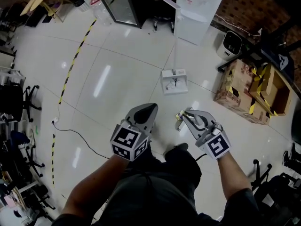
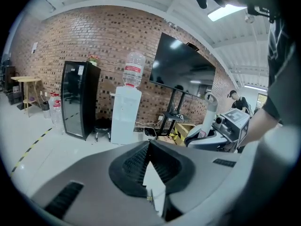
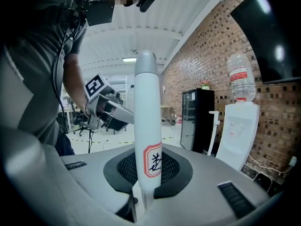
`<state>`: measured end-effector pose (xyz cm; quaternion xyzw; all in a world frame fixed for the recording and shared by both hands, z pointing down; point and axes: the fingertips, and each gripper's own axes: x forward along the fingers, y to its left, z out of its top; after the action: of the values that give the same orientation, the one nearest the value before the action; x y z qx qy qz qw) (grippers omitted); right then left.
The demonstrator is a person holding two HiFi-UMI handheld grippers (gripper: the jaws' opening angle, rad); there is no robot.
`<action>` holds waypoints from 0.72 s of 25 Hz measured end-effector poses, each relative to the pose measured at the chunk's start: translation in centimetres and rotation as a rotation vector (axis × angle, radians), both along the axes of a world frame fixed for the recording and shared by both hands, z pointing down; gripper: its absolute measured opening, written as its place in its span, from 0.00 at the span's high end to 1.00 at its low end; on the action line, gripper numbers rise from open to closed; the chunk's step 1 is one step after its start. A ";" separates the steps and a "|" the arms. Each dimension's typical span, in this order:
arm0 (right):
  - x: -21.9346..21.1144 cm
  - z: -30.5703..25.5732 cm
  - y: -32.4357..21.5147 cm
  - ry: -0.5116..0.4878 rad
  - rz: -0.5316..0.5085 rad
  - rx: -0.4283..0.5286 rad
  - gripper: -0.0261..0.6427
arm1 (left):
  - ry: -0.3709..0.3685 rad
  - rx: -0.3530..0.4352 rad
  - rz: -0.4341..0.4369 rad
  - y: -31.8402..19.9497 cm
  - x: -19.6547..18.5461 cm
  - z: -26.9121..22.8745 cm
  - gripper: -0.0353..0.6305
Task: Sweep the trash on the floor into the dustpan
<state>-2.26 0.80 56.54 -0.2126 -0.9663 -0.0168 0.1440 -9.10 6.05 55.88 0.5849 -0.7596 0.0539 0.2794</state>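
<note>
Dustpan [image 1: 174, 80] on floor [image 1: 117, 74], ahead of left gripper [image 1: 146, 111] and right gripper [image 1: 186, 116]. Water dispenser [image 1: 197, 8] behind dustpan; fridge [image 1: 120, 4] left of dispenser. Boxes [image 1: 249, 93] right of dustpan. Cable [image 1: 75, 135] on floor, left. Handle [image 3: 146, 126] between right gripper's jaws.
</note>
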 end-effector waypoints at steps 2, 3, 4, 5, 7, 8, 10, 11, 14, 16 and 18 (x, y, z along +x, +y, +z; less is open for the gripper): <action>-0.2 -0.3 -0.1 0.011 0.019 0.010 0.90 | 0.003 0.006 0.009 -0.2 -0.7 -0.5 0.93; -0.2 -0.4 -0.4 0.015 0.038 0.012 0.90 | 0.003 0.010 0.019 -0.4 -0.9 -0.9 0.93; -0.1 -0.7 -0.8 0.018 0.063 0.011 0.90 | 0.003 0.015 0.032 -0.7 -1.1 -1.3 0.93; 0.0 -1.0 -1.4 0.021 0.094 0.010 0.90 | 0.003 0.022 0.049 -1.1 -1.2 -1.8 0.93; 0.3 -1.9 -2.7 0.031 0.164 0.009 0.90 | 0.002 0.037 0.088 -1.9 -1.7 -3.0 0.93; 0.4 -2.4 -3.4 0.036 0.200 0.011 0.90 | 0.001 0.043 0.107 -2.3 -2.0 -3.6 0.93; 0.8 -3.5 -4.5 0.041 0.265 0.018 0.90 | -0.003 0.053 0.147 -3.2 -2.8 -4.7 0.93; 1.1 -4.1 -4.9 0.041 0.299 0.020 0.90 | -0.004 0.058 0.170 -3.7 -3.1 -5.2 0.93; 2.0 -6.0 -5.7 0.040 0.407 0.019 0.91 | -0.010 0.074 0.257 -5.2 -3.6 -6.6 0.93; 2.2 -7.4 -6.0 0.036 0.475 0.018 0.91 | -0.011 0.086 0.320 -6.4 -3.9 -7.7 0.93; 2.6 -8.8 -6.2 0.027 0.543 0.014 0.91 | -0.001 0.098 0.386 -7.6 -3.7 -8.5 0.93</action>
<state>0.33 -5.41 47.73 0.0551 -0.9858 0.0185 0.1575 -12.79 -1.59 47.34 0.7326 -0.6351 0.0698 0.2347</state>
